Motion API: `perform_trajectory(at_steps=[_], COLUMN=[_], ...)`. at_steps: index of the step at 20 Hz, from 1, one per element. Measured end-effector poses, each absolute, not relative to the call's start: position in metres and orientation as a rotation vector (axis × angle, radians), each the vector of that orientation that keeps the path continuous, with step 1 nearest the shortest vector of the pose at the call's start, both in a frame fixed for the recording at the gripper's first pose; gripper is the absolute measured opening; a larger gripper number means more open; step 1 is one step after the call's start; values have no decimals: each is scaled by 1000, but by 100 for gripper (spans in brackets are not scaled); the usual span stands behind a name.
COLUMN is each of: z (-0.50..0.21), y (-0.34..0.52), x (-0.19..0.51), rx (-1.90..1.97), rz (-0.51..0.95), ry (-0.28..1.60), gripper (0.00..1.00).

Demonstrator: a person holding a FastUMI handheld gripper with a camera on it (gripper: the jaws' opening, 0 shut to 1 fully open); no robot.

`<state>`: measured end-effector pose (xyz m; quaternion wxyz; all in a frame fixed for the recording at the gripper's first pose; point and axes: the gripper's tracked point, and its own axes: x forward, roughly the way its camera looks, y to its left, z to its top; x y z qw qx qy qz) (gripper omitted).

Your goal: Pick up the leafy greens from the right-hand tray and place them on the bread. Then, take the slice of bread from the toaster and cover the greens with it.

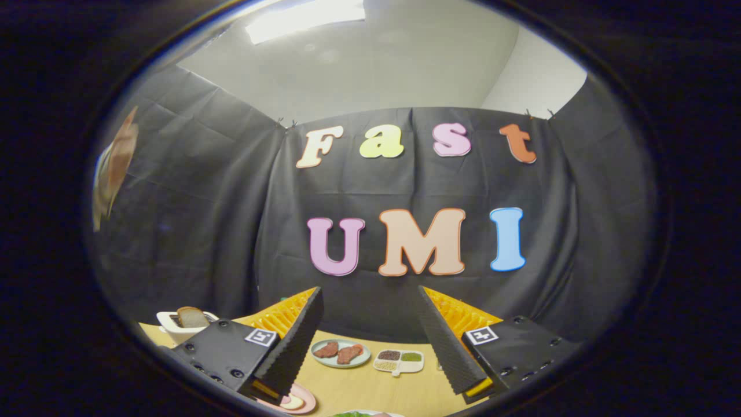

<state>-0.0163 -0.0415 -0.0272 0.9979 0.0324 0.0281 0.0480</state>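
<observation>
The gripper (370,347) is held high above the table (370,394) with its fingers spread wide apart and nothing between them. A sliver of leafy greens (353,414) is seen just below and nearest the fingers, so the first move is judged to call for a tilt downward and toward the holder rather than a reach ahead; their long axis cannot be told. The slice of bread (193,317) is seen standing upright in the toaster (173,330), beyond the left finger. Ahead, between the fingers, a plate of meat slices (340,353) and a divided dish of seasonings (398,361) are set side by side. No brand or readable label is made out on these things; square markers are carried on the gripper's body
</observation>
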Motion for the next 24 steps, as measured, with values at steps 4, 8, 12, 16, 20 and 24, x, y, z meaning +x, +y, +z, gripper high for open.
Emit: perform_trajectory(at_steps=[4,8,12,16,20,24], z=[-58,-106,-156,-198,-243,-275], y=[-58,-51,-49,-35,-30,-31], x=[-19,-24,-35,-53,-76,-83], rx=[45,-11,-88,-98,-119,-177], rz=[130,265,388,490,571,607], ry=[125,254,405,537,689,779], gripper=[100,100,100,100,100,100])
